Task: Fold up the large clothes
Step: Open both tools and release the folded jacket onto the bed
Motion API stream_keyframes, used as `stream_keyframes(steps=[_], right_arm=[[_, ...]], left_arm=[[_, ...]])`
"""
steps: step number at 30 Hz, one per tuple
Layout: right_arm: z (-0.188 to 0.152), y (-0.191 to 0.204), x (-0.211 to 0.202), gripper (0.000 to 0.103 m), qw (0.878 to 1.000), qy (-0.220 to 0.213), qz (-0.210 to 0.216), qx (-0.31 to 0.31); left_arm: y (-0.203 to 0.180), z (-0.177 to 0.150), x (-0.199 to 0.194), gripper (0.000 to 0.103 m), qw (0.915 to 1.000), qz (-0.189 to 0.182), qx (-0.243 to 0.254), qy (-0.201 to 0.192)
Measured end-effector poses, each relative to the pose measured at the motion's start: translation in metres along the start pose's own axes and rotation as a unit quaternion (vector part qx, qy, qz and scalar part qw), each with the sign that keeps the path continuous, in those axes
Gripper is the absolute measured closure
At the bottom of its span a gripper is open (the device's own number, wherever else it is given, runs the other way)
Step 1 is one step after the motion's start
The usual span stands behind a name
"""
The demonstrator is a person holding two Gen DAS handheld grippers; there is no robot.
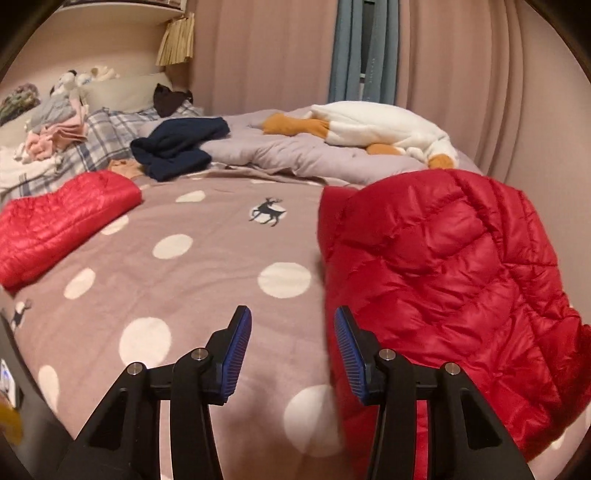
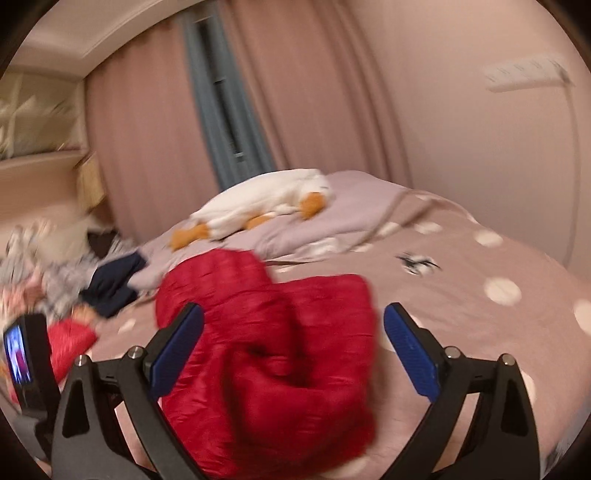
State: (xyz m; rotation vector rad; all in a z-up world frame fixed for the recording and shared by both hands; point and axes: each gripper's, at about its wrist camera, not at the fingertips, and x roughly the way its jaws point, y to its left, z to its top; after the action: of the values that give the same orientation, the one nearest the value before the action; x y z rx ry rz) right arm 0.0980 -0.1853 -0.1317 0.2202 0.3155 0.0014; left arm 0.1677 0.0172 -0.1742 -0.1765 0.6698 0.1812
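A bed (image 1: 207, 258) fills both views, spread with a mauve blanket (image 1: 184, 295) patterned in white dots and small dark deer. Beyond it lies a rumpled lilac duvet (image 1: 295, 155), and on top of that a white plush goose (image 1: 376, 129) with orange feet and beak stretches lengthwise. Plaid pillows (image 1: 103, 136) sit at the head of the bed, with small soft toys (image 1: 74, 79) along a cream headboard (image 1: 122, 90) behind them. Pink curtains (image 1: 266, 55) cover the far wall, parted by a strip of blue-grey curtain (image 1: 347, 51). A curved shelf (image 1: 122, 11) hangs above the headboard. In the right wrist view a white air conditioner (image 2: 528, 75) is mounted high on the wall, blurred.
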Motion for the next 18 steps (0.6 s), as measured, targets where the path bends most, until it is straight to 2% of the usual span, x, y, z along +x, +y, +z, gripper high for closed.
stream_keyframes(steps=[1,3,4,7,11,16,18], right_arm=[[-0.004,0.008,0.008,0.018,1.0,0.007,-0.005,-0.015],[-0.011,0.01,0.03,0.068,0.998,0.048,-0.032,-0.027],[-0.019,0.005,0.046,0.076,0.995,0.083,-0.046,-0.023],[-0.036,-0.016,0.069,0.079,0.987,0.144,-0.077,-0.005],[-0.042,-0.035,0.069,0.079,0.978,0.156,-0.136,-0.017],[-0.05,-0.06,0.07,0.076,0.968,0.194,-0.158,-0.004],[-0.053,-0.066,0.072,0.073,0.962,0.207,-0.176,-0.01]], left_arm=[[0.003,0.001,0.007,0.055,1.0,-0.005,0.0,0.002],[0.0,-0.001,0.008,0.055,0.9999,-0.011,0.011,0.004],[-0.002,-0.001,0.009,0.055,0.9998,-0.01,0.016,0.005],[-0.005,-0.003,0.015,0.055,0.9994,-0.016,0.028,0.008],[-0.011,-0.004,0.018,0.055,0.9989,-0.036,0.029,0.009],[-0.032,-0.014,0.031,0.055,0.9942,-0.089,0.042,0.042],[-0.046,-0.023,0.037,0.055,0.9934,-0.087,0.061,0.042]])
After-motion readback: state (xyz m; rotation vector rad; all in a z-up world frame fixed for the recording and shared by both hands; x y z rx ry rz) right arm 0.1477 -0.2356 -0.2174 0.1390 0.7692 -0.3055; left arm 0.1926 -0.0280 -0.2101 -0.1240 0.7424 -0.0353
